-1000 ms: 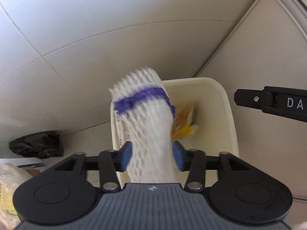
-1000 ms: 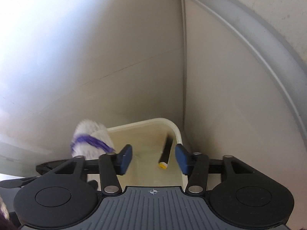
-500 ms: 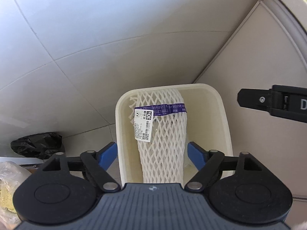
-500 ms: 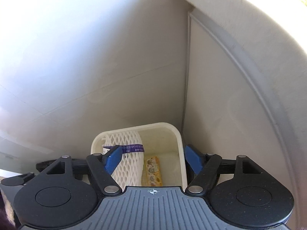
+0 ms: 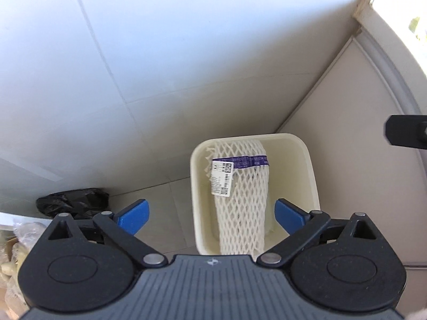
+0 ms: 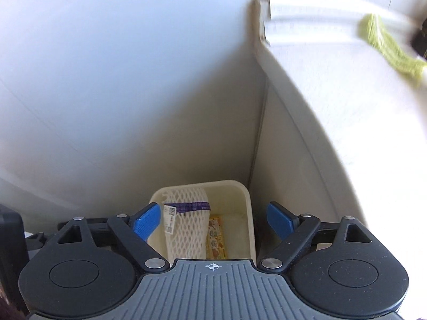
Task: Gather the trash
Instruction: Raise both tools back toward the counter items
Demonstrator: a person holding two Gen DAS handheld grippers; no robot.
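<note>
Seen from above, the left gripper (image 5: 210, 217) points steeply down with its blue pads spread wide and still parting, nothing pinched between them. Below and beyond the gap stands a cream plastic bin (image 5: 309, 176) on the pale tiled floor (image 5: 165, 194). Inside it lies a white foam net sleeve (image 5: 240, 213), reaching from the near wall up to the far rim, ringed by a purple band (image 5: 250, 161) with a printed label (image 5: 222, 177) hanging from it; the sleeve sits apart from both pads. Off past the left pad, a crumpled black bag (image 5: 72, 202) rests on the floor against the wall.

The right gripper (image 6: 213, 222) likewise hangs over the bin (image 6: 246, 202), its jaws wide and opening further, empty. Between its pads, lower down, the net sleeve (image 6: 184, 237) fills the bin's left side, and a yellow printed wrapper (image 6: 216, 240) lies flat just beside it on the bin's floor. Beyond the right pad a pale cabinet panel (image 6: 293, 173) rises; at the far upper right a blurred yellow-green cloth (image 6: 389, 48) lies on a white surface.
</note>
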